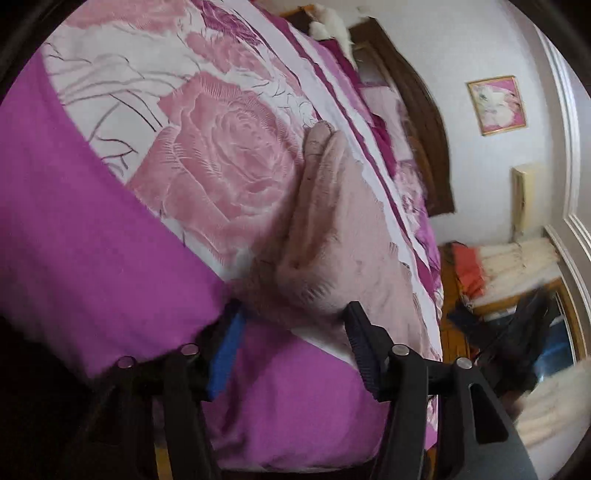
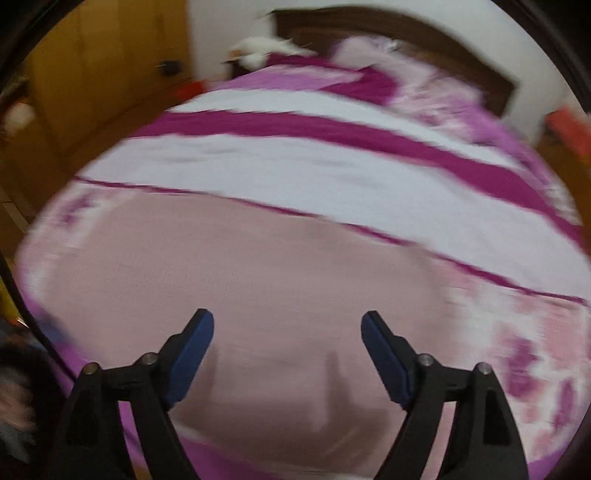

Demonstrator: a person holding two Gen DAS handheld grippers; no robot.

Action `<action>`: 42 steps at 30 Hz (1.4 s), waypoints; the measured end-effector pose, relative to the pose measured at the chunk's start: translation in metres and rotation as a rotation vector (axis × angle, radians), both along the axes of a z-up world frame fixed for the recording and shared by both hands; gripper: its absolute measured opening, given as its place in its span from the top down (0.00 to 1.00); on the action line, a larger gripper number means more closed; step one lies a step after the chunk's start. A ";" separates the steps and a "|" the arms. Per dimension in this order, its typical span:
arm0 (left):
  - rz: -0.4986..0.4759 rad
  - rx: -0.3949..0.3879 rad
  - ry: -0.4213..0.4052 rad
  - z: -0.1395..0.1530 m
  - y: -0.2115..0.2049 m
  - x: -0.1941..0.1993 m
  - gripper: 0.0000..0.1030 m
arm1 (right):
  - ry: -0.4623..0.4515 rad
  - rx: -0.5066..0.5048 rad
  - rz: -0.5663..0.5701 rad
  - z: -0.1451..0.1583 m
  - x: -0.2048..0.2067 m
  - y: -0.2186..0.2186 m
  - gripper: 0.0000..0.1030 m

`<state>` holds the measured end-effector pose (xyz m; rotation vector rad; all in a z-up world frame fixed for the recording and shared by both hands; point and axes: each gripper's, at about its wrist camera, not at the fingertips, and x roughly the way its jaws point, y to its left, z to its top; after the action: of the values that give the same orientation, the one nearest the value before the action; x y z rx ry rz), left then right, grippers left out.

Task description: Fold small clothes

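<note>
A pale pink garment (image 1: 332, 229) lies on the bed, bunched into a raised fold near its middle. In the left wrist view my left gripper (image 1: 293, 314) is open, its blue-padded fingers (image 1: 227, 350) apart at the garment's near edge, with cloth between them. In the right wrist view the same pink garment (image 2: 236, 266) spreads flat and blurred under my right gripper (image 2: 287, 321), which is open and empty, hovering over the cloth.
The bed has a pink rose and magenta striped cover (image 1: 110, 236). A dark wooden headboard (image 2: 388, 33) and pillows stand at the far end. White wall with a framed picture (image 1: 496, 105), wooden floor (image 1: 454, 332) and piled clothes (image 1: 472, 269) lie beside the bed.
</note>
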<state>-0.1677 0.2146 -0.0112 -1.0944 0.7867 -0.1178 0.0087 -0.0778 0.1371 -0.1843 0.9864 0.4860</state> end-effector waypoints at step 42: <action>-0.063 0.591 -0.238 0.167 -0.063 -0.034 1.00 | 0.134 -0.121 0.360 0.059 0.003 0.223 0.87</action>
<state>-0.2017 0.1515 0.1557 -0.4852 0.5852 -0.0603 0.0120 0.1451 0.1958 -0.4469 1.1201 0.7755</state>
